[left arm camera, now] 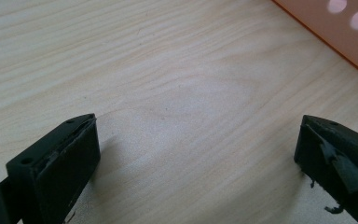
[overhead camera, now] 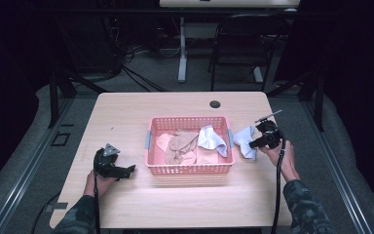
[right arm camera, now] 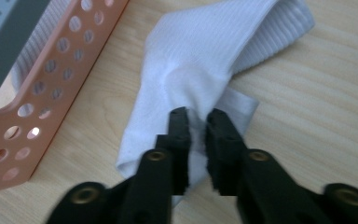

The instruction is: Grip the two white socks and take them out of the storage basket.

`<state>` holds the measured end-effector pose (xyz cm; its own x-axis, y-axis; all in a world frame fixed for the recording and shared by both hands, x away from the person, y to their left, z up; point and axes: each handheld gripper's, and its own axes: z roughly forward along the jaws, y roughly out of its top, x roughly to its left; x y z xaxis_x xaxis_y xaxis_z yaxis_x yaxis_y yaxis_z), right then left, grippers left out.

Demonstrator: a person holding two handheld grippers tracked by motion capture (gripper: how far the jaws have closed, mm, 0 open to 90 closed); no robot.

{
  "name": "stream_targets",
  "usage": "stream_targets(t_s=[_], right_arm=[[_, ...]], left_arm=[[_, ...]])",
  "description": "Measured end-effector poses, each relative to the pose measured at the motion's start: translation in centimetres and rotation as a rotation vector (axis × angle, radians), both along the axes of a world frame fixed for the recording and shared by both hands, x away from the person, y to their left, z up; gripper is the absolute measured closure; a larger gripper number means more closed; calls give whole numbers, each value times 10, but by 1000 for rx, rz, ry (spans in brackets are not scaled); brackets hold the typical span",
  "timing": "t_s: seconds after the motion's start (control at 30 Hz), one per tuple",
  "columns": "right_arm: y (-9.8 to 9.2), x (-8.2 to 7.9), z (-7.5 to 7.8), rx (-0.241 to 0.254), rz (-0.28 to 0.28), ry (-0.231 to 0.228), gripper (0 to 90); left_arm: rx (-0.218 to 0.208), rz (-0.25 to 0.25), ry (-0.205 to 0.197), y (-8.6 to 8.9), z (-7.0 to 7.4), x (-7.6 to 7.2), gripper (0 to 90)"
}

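— The white sock [right arm camera: 200, 70], which way does it lie?

— On the tabletop [overhead camera: 126, 112], just outside the right end of the pink basket [overhead camera: 190, 169]. From above, its long axis runs roughly along that end wall, from the far part near the basket's grey handle clip [overhead camera: 230, 138] down toward the person. In the right gripper view the ribbed cuff end points away from the jaws, up and to the right, and the rest trails back under them, folded over itself in the middle.

— Is the right gripper [right arm camera: 197, 122] holding it?

— The jaws stand a narrow gap apart with a fold of the white fabric between them. Whether the pads press on the cloth, I cannot tell.

— And the left gripper [left arm camera: 196, 154]?

— Spread wide over bare wood, nothing between the jaws. It rests low near the basket's front left corner, with the hand behind it.

— What's in the basket?

— A beige sock [overhead camera: 181, 146] lying in a heap at the middle, and another white sock [overhead camera: 211, 140] to its right.

— The table and room?

— Pale wood-grain top with a dark cable hole [overhead camera: 215, 104] near the far edge. Grey carpet around it, a dark chair [overhead camera: 241, 44] and a white table leg [overhead camera: 182, 48] beyond, cables on the floor, the rest dim.
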<state>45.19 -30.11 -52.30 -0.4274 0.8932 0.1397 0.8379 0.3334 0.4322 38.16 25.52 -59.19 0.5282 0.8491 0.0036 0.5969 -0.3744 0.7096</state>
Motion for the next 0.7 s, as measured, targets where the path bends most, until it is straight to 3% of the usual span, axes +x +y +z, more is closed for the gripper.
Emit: stream_targets(t_s=[0.13,0.17,0.27,0.47,0.7], right_arm=[[-3,-5,14,18,-5,-51,507],[-4,-8,21,21,-9,-82,416],[-3,-12,31,23,-8,-92,302],[5,-21,60,21,35,-151,151],[24,-25,91,18,110,-197,77]], left_arm=[[0,0,1,0,0,0,0],[0,0,1,0,0,0,0],[0,0,1,0,0,0,0],[-2,2,0,0,0,0,0],[-2,2,1,0,0,0,0]])
